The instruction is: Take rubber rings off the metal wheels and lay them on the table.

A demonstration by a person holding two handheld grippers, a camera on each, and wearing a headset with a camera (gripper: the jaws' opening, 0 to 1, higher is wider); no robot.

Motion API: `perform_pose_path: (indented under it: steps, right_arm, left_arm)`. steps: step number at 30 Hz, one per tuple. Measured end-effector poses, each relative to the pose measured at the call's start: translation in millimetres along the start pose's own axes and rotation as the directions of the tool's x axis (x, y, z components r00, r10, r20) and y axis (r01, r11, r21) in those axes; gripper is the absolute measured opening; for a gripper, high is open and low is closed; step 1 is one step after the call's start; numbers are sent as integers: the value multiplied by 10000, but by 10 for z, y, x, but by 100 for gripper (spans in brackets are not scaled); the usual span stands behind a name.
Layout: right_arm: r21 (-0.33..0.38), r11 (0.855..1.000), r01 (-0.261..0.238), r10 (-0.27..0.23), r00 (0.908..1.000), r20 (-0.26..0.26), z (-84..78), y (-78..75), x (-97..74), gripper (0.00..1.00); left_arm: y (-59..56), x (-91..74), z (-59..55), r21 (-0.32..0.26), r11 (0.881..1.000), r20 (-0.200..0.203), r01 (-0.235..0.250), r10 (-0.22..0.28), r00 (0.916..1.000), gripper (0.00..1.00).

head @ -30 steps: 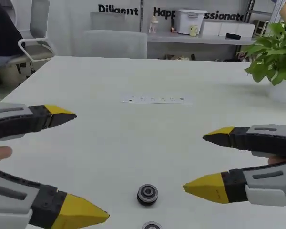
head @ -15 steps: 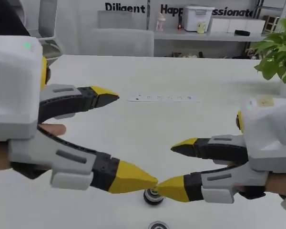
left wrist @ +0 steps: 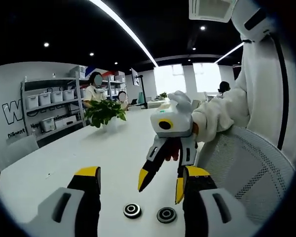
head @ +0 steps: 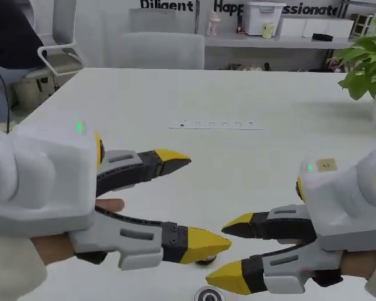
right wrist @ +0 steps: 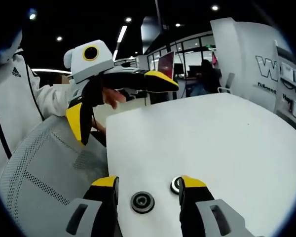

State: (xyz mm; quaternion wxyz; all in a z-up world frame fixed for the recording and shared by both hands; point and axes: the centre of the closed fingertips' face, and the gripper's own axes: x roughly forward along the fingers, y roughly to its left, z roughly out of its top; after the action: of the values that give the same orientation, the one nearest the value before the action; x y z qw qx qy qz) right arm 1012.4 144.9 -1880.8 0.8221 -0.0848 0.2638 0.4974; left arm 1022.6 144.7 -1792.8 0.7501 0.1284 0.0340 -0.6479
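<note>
Two small metal wheels with dark rubber rings lie near the table's front edge. One wheel [head: 207, 259] peeks out under my left gripper's lower jaw; the other wheel [head: 208, 295] is at the bottom edge. My left gripper [head: 193, 200] is open above the nearer one, holding nothing. My right gripper [head: 229, 249] is open just right of the wheels, its tips facing the left gripper's. In the left gripper view both wheels [left wrist: 132, 211] [left wrist: 166, 215] lie between the open jaws [left wrist: 140, 174]. In the right gripper view one wheel [right wrist: 142, 201] sits between the jaws [right wrist: 148, 182]; the second wheel [right wrist: 176, 185] is half hidden by a jaw.
A white power strip [head: 216, 124] lies flat at mid-table. A green plant [head: 370, 59] stands at the right edge. Grey chairs [head: 160, 50] line the far side, with a shelf behind. A white mesh chair [left wrist: 246, 168] is close to the front edge.
Both grippers have come in from the sides and drawn toward the person, closing in over the wheels with tips nearly meeting. The wheels have not moved.
</note>
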Motion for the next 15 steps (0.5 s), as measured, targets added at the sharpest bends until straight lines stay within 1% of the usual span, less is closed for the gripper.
perform_pose_path:
  steps: [1, 2, 4, 6, 7, 8, 10, 11, 13, 14, 15]
  right_arm:
    - [-3, 10000, -9, 9, 10000, -52, -19, 3, 7, 46]
    - [-16, 10000, -20, 20, 9999, -168, -54, 10, 17, 45]
    - [-87, 9999, -91, 87, 9990, -443, -128, 37, 37, 44]
    - [-139, 9997, -189, 178, 9970, -758, -202, 64, 54, 43]
    - [-172, 9995, -282, 264, 9951, -954, -245, 86, 67, 43]
    - [-174, 9993, -325, 305, 9943, -1022, -258, 104, 72, 43]
    - [-288, 9987, -410, 377, 9936, -1066, -267, 136, 79, 43]
    - [-326, 9986, -410, 373, 9933, -1092, -270, 135, 79, 43]
    - [-335, 9987, -394, 353, 9929, -1133, -283, 130, 78, 42]
    - [-291, 9988, -394, 358, 9926, -1162, -295, 127, 80, 42]
    - [-185, 9991, -381, 355, 9917, -1232, -316, 123, 85, 43]
  left_arm:
    - [-2, 2, -29, -92, 10000, 3, 1, -1, 10000, 64]
    - [-2, 7, -78, -309, 9995, -33, 1, -2, 10000, 63]
    - [7, 7, -164, -463, 9989, -291, -69, 55, 9996, 60]
    - [25, 1, -188, -444, 9989, -304, -161, 148, 9994, 56]
    - [32, 1, -189, -649, 9977, -163, -199, 189, 9997, 56]
    - [27, 7, -197, -828, 9964, -107, -159, 150, 9998, 55]
    - [16, 27, -264, -997, 9950, -261, -89, 63, 9996, 53]
    - [-4, 45, -316, -1004, 9949, -439, -27, -17, 9990, 52]
    - [-47, 70, -370, -1082, 9941, -620, 122, -190, 9979, 52]
    - [-84, 83, -395, -1233, 9920, -710, 261, -351, 9969, 52]
    - [-138, 105, -426, -1495, 9876, -786, 484, -607, 9951, 51]
